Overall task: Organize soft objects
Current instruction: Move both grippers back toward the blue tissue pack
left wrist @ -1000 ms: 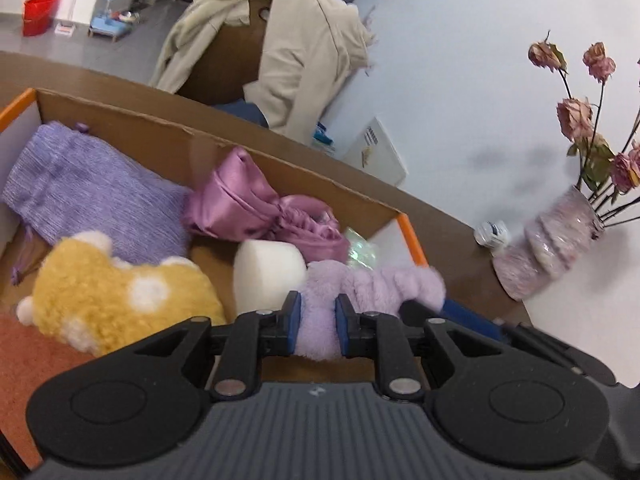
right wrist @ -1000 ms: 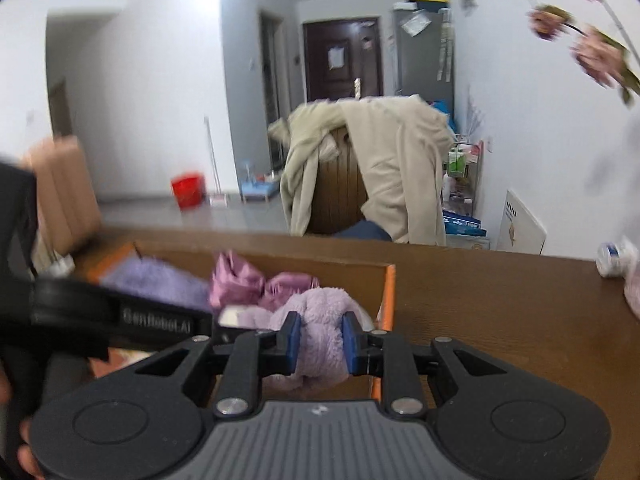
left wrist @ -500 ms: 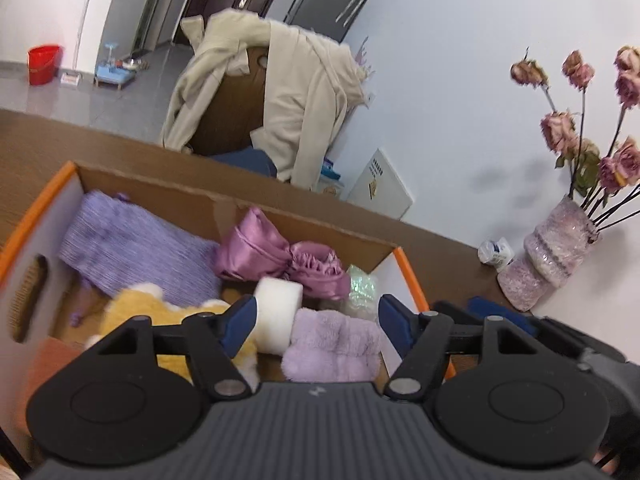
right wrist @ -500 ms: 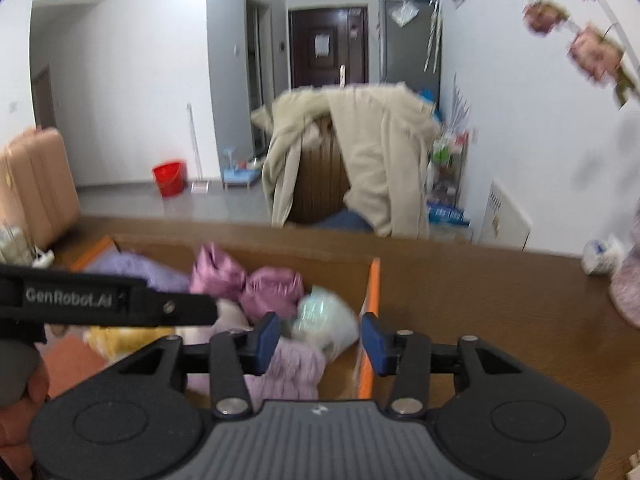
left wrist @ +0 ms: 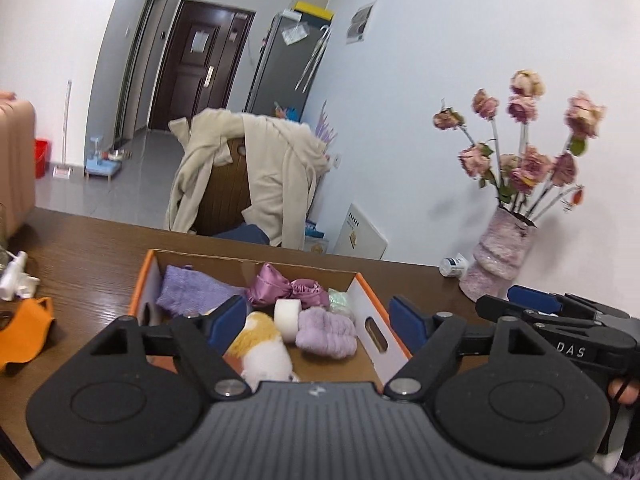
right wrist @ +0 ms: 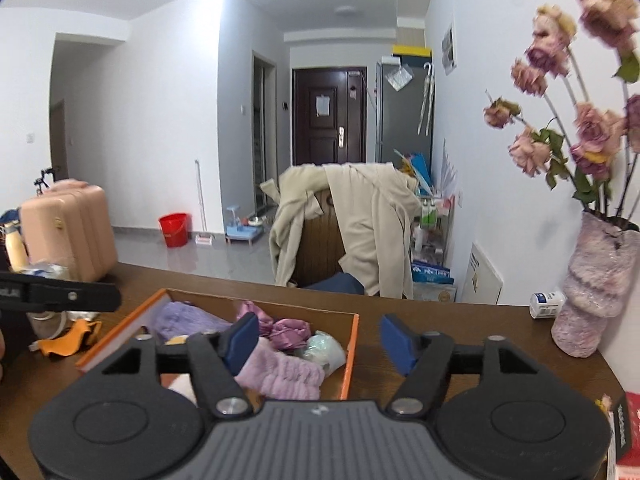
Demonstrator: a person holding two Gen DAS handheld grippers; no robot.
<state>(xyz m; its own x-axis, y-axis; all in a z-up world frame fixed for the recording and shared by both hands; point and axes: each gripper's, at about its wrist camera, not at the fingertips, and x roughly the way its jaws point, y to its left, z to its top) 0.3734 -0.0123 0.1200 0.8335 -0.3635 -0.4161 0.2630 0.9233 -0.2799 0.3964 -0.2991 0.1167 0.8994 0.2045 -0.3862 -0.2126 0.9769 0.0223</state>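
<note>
A cardboard box (left wrist: 138, 284) with an orange rim stands on the brown table. In it lie a lilac fluffy piece (left wrist: 326, 334), a white roll (left wrist: 289, 318), a yellow and white plush (left wrist: 260, 344), a pink satin pouch (left wrist: 280, 286) and a purple knitted cloth (left wrist: 188, 292). My left gripper (left wrist: 316, 318) hovers above and behind the box, its jaws opening, nothing held between them. My right gripper (right wrist: 319, 340) hangs likewise over the box's (right wrist: 349, 360) right wall, jaws opening and empty. The lilac fluffy piece (right wrist: 280, 372) rests below it.
A pink vase of dried roses (left wrist: 500, 256) and a small white bottle (left wrist: 454, 266) stand at the table's right by the wall. An orange cloth (left wrist: 24, 328) and a white sprayer (left wrist: 14, 276) lie left of the box. A coat-draped chair (left wrist: 248, 184) stands beyond the table.
Both grippers let go of the lilac fluffy piece, opened wide, and drew up and back from the box. The fluffy piece now lies inside the box.
</note>
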